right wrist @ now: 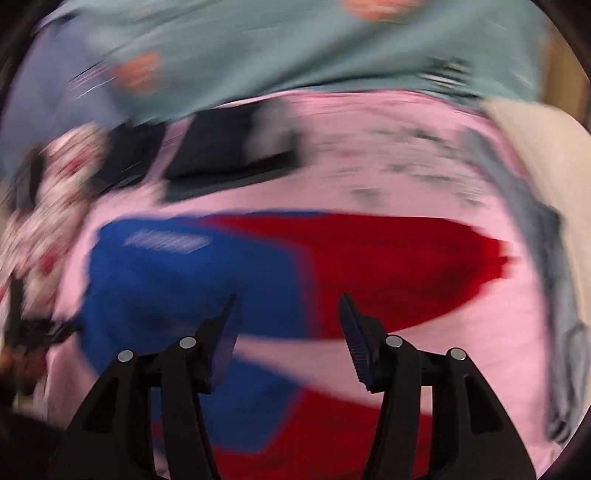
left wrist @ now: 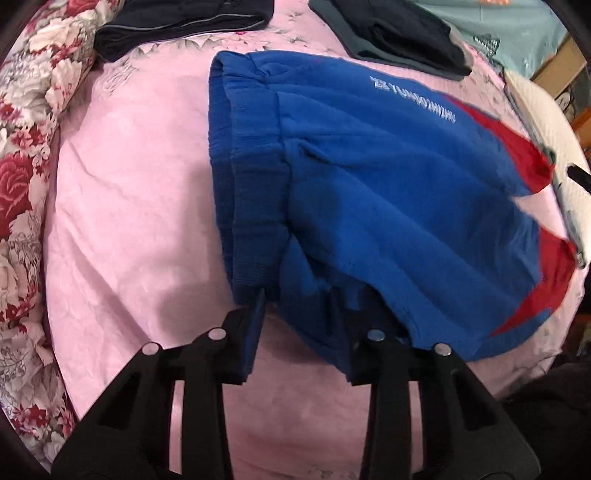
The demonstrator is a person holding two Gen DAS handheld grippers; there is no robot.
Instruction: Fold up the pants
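Note:
Blue pants (left wrist: 369, 192) with red panels and a white logo lie spread on the pink bedsheet (left wrist: 140, 206), waistband to the left. My left gripper (left wrist: 299, 299) is open at the near corner of the waistband, its jaws straddling the fabric edge. In the blurred right wrist view, the pants (right wrist: 192, 277) lie below with the two legs parted, red toward the right. My right gripper (right wrist: 288, 306) is open and empty above the legs.
Folded dark garments (left wrist: 177, 26) (left wrist: 402, 33) lie at the far side of the bed. A floral quilt (left wrist: 26, 122) bunches along the left. A white cloth (left wrist: 546, 122) lies at the right edge. A teal blanket (right wrist: 295, 48) lies beyond.

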